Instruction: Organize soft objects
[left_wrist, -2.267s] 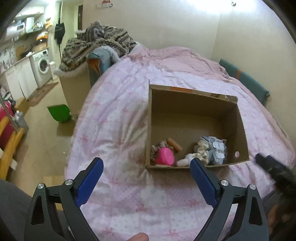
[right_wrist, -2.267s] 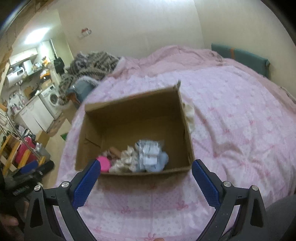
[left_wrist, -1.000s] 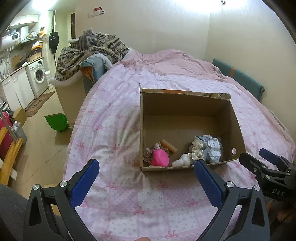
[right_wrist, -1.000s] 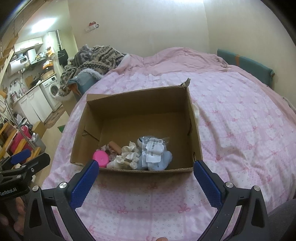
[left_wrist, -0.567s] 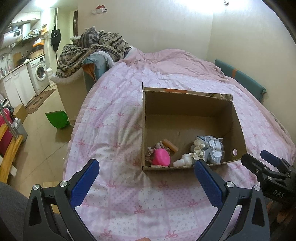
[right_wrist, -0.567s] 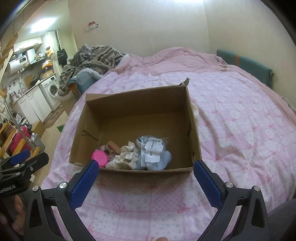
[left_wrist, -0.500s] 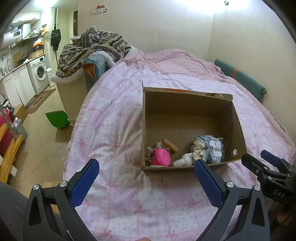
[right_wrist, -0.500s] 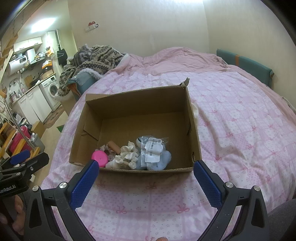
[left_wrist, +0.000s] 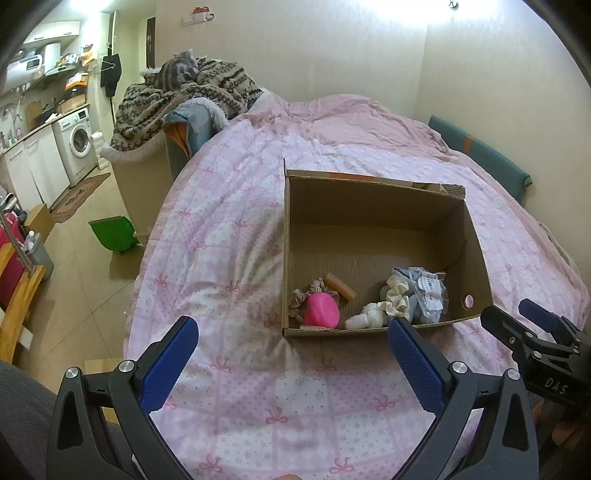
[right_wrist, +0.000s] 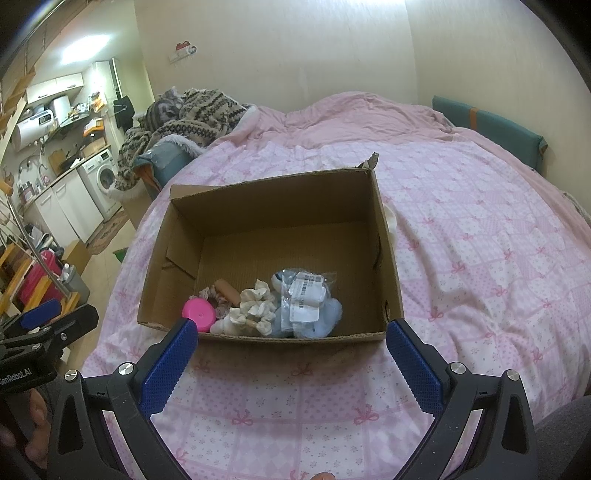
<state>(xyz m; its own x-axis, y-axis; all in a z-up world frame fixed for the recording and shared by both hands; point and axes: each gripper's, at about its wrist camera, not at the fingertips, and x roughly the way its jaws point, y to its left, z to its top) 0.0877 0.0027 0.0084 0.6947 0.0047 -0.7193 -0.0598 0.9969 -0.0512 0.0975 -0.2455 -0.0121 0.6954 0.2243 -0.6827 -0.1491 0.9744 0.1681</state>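
An open cardboard box sits on the pink bed. Inside, at its near wall, lie a pink soft ball, a scrunchie, a tan roll, a cream ruffled cloth and a pale blue soft toy in a clear bag. My left gripper is open and empty, held back from the box's near left. My right gripper is open and empty, in front of the box; it also shows in the left wrist view.
The pink quilt covers the bed. A white object lies just behind the box's right wall. A patterned blanket pile lies on a chair at the far left. The bed's left edge drops to the floor with a green dustpan.
Both grippers have pulled back a little from the box and steadied; in the last half second almost nothing moved. Both stayed open and empty.
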